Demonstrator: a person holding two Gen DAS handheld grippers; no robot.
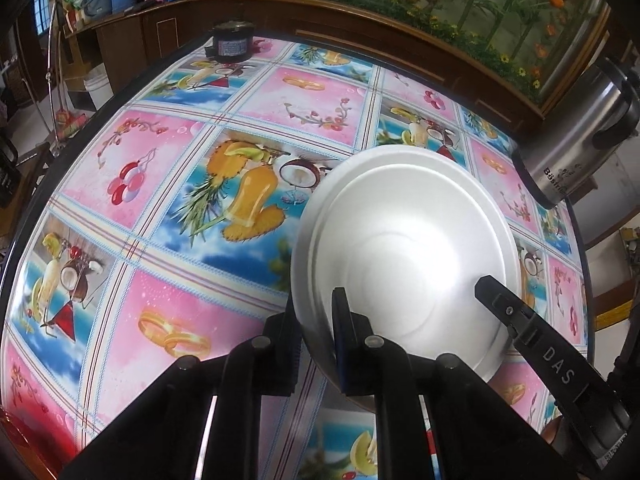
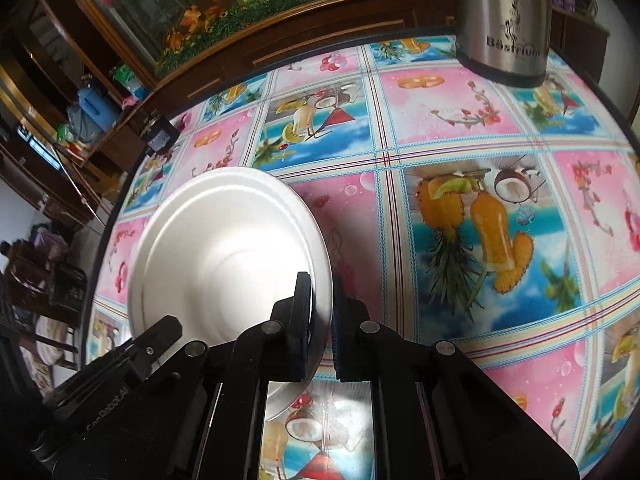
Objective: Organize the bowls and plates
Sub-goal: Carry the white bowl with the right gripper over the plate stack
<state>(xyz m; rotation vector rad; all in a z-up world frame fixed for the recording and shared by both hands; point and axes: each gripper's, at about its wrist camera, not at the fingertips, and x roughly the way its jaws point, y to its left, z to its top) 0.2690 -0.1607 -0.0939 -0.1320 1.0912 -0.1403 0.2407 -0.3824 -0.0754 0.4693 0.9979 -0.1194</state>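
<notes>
Over the patterned table (image 1: 160,240), both tools, angled down, pinch the plate (image 1: 400,248).

Your left wrist camera is sitting just behind the left gripper (image 1: 316,340), looking steeply down along its fingers at the table (image 1: 160,208) from close up. Your right wrist camera is doing the same behind the right gripper (image 2: 320,328). Both are sharing the white plate (image 1: 404,248) (image 2: 224,248), the steel kettle (image 1: 580,136) (image 2: 504,20) ahead and each other's gripper.
</notes>
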